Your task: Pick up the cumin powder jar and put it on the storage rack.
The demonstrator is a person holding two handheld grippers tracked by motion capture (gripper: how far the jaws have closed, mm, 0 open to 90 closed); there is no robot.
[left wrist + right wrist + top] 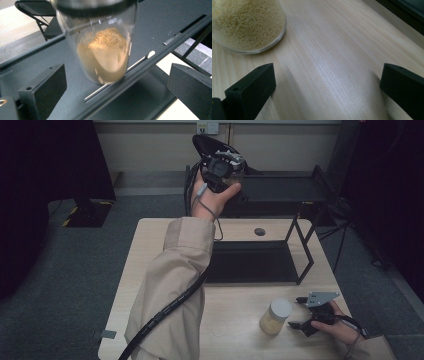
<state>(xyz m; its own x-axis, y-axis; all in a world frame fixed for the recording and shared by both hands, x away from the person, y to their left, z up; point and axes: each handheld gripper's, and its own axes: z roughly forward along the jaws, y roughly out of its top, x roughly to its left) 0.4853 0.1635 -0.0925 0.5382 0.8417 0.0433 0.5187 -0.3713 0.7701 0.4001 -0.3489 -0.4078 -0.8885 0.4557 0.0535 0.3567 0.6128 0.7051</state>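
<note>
Two clear glass jars are counted: one with brown powder (102, 55) is seen on the far black metal shelf (280, 187) before the spread left gripper (225, 167), one of pale grains (275, 316) stands on the near wooden tabletop (235, 320) beside the spread right gripper (302, 312).

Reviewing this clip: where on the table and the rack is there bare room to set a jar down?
The rack's lower shelf is bare across its width. The wooden table has free room left of the rack, and in front of it between the sleeve and the grain jar. It is crowded at the front right, where the right gripper sits beside that jar.
</note>
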